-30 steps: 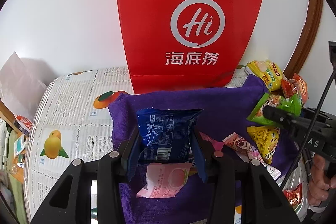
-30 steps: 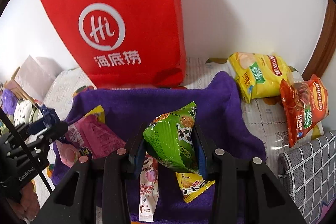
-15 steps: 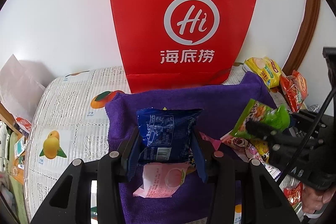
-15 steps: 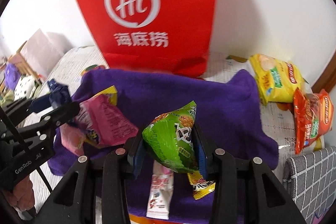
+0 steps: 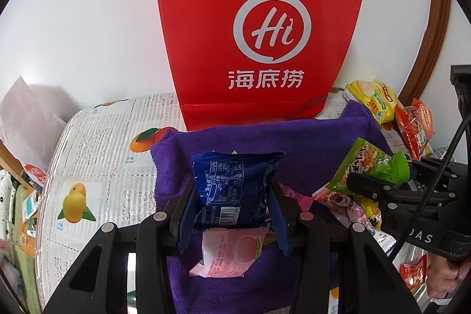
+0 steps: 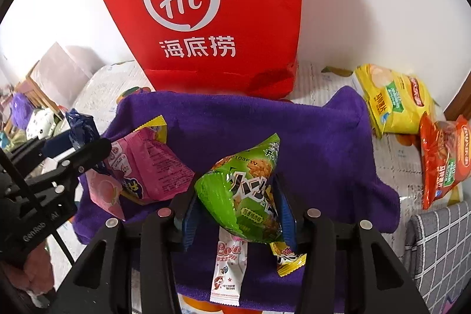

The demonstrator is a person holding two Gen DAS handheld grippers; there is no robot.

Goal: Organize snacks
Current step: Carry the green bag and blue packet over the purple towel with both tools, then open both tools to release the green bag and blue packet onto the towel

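The purple towel [image 6: 309, 143] lies spread on the fruit-printed tablecloth [image 5: 97, 167], and everything else is placed from it. Behind the towel, against the white wall, stands a red paper bag [image 5: 256, 28] with a white logo. Over the towel's left part the left gripper [image 5: 232, 193] is clamped on a dark blue snack packet [image 5: 235, 190], which stands upright between the pads and is held clear of the cloth; under it a pale pink packet with a peach picture [image 5: 232, 252] lies on the towel. Over the towel's near middle the right gripper [image 6: 238, 202] has a green snack bag [image 6: 244, 190] between its fingers; its jaws have just been opening, the bag leans to one side between them, and I cannot tell whether the pads still press on it. Beneath the green bag, on the towel's near edge, lie a white-and-pink candy stick packet [image 6: 228, 267] and a small yellow packet [image 6: 287, 258]. On the towel's left side rests a bright pink packet [image 6: 153, 167], partly over a yellow-edged one. Off the towel's right corner, on the tablecloth, lie a yellow chip bag [image 6: 394, 99] and beside it a red chip bag [image 6: 441, 161]. A grey checked cloth [image 6: 438, 249] sits near the towel's right front.
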